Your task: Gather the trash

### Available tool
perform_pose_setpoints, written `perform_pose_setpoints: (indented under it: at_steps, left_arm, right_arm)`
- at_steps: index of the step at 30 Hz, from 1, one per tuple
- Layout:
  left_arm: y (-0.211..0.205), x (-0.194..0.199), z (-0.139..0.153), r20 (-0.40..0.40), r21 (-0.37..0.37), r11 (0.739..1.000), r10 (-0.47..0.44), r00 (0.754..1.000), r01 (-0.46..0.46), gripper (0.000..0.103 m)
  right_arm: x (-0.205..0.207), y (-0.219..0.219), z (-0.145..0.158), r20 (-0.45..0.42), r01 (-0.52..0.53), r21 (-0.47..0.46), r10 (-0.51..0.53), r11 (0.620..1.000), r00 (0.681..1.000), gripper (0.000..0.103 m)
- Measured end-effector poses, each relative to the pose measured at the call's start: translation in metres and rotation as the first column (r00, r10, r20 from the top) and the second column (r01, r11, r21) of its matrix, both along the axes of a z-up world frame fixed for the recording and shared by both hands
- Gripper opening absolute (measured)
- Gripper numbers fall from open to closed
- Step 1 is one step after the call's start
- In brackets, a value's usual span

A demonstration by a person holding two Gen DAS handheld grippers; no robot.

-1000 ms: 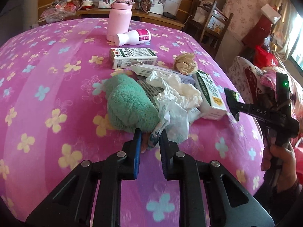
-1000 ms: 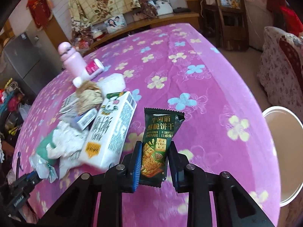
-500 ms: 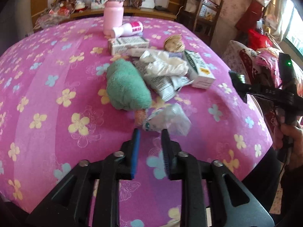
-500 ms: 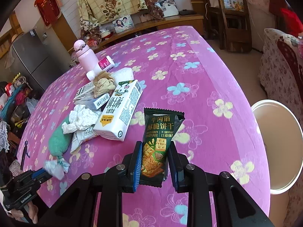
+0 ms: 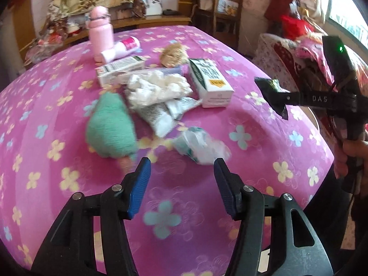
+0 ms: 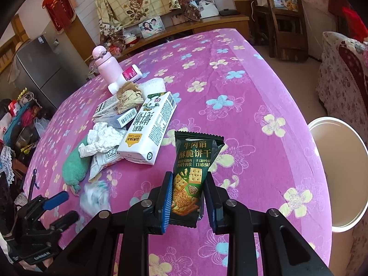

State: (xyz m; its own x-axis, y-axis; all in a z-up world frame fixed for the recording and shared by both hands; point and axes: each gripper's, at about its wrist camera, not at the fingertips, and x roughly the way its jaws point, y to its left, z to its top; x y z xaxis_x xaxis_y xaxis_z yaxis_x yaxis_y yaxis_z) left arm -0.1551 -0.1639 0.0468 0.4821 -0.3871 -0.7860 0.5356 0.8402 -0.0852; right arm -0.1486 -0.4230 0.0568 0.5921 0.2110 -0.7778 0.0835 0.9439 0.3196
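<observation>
right fingers [image 6: 166,197] tight on cracker packet [image 6: 194,172]

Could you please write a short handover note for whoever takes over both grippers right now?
Left gripper: open, jaws just opening, nothing between them; crumpled bag lies just ahead.
Right gripper: shut on the cracker packet.
White bin stands beside the table, right of the packet.
Done: packet picked up.
Left: bin the packet, then the bag, tissue, carton and small boxes.

left wrist: looks down over its claw [image 5: 181,172], close above table [image 5: 57,73] | right wrist: same, over its claw [image 6: 187,197] | shared: carton [image 5: 210,81] pile ahead
</observation>
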Motion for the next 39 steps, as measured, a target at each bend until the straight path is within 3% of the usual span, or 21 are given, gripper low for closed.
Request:
perform_pose_setpoints:
  at_steps: [9, 10, 11, 12, 17, 22, 30, 39]
  left_arm:
    - [-0.034, 0.022, -0.017, -0.075, -0.038, 0.999, 0.019, 0.997, -0.022, 0.055]
    - [-0.035, 0.024, -0.019, -0.086, -0.043, 0.999, 0.024, 0.996, -0.028, 0.051]
    - [-0.035, 0.026, -0.021, -0.101, -0.057, 0.998, 0.026, 0.995, -0.032, 0.03]
    - [-0.033, 0.028, -0.023, -0.13, -0.069, 0.997, 0.028, 0.991, -0.037, 0.022]
    - [-0.029, 0.022, -0.014, -0.134, -0.095, 0.995, 0.026, 0.991, -0.039, 0.018]
    - [-0.046, 0.01, 0.017, -0.089, -0.137, 0.99, -0.03, 0.996, 0.017, 0.018]
    - [-0.107, 0.002, 0.041, -0.053, -0.161, 0.981, -0.121, 0.991, 0.111, 0.018]
    - [-0.188, 0.003, 0.043, -0.042, -0.138, 0.973, -0.194, 0.98, 0.186, 0.018]
  right_arm:
    - [-0.002, -0.005, -0.004, -0.007, 0.004, 0.004, -0.004, 1.0, 1.0, 0.025]
    - [-0.003, -0.005, -0.004, -0.007, 0.003, 0.004, -0.003, 1.0, 1.0, 0.025]
    - [-0.004, -0.006, -0.004, -0.006, 0.001, 0.003, -0.001, 1.0, 1.0, 0.025]
    - [-0.006, -0.008, -0.004, -0.004, 0.002, 0.002, -0.002, 1.0, 1.0, 0.025]
    - [-0.012, -0.016, 0.001, 0.007, 0.008, 0.004, -0.008, 1.0, 1.0, 0.025]
    - [-0.025, -0.028, 0.012, 0.032, 0.022, -0.002, -0.022, 1.0, 0.999, 0.025]
    - [-0.049, -0.066, 0.026, 0.05, 0.099, -0.023, -0.098, 0.995, 0.994, 0.025]
    - [-0.075, -0.127, 0.028, 0.043, 0.216, -0.051, -0.214, 0.975, 0.976, 0.025]
